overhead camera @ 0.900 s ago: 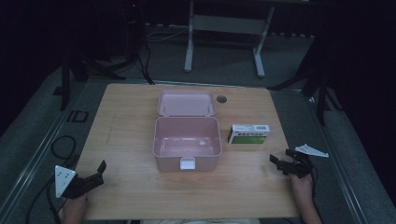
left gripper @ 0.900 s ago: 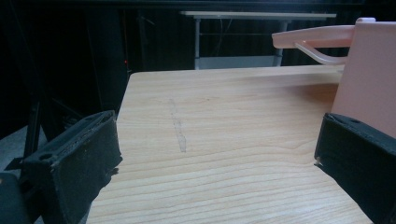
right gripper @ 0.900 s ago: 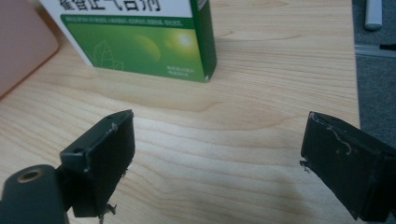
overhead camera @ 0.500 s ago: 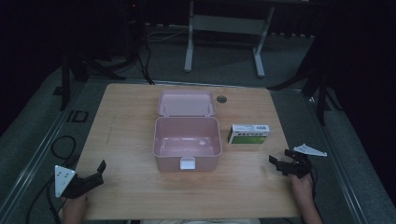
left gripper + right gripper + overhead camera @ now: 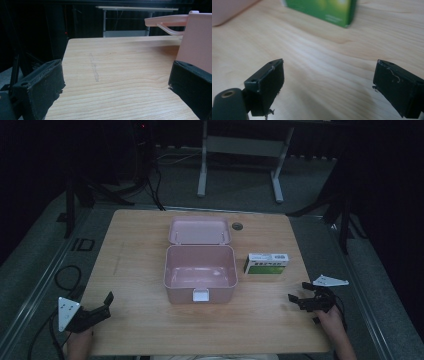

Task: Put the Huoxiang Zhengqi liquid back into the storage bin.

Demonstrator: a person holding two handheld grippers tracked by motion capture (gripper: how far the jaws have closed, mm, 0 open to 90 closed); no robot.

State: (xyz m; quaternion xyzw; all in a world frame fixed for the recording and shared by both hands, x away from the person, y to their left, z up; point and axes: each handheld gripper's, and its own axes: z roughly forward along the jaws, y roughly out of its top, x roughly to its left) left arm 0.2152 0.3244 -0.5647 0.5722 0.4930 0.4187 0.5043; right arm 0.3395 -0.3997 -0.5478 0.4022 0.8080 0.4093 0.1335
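Wide tabletop [image 5: 140, 270], and at its middle the pink box [image 5: 200, 272] sits open, lid laid back. Just right of it lies the green carton [image 5: 266, 263], flat, apart from the box. The right hand-held gripper [image 5: 295, 299] points at it, jaws spread, nothing between them. Best approach, I'd say: come in low, square the jaws across the carton's narrow sides. Left hand-held gripper [image 5: 102, 307] waits open, empty, at the near corner.
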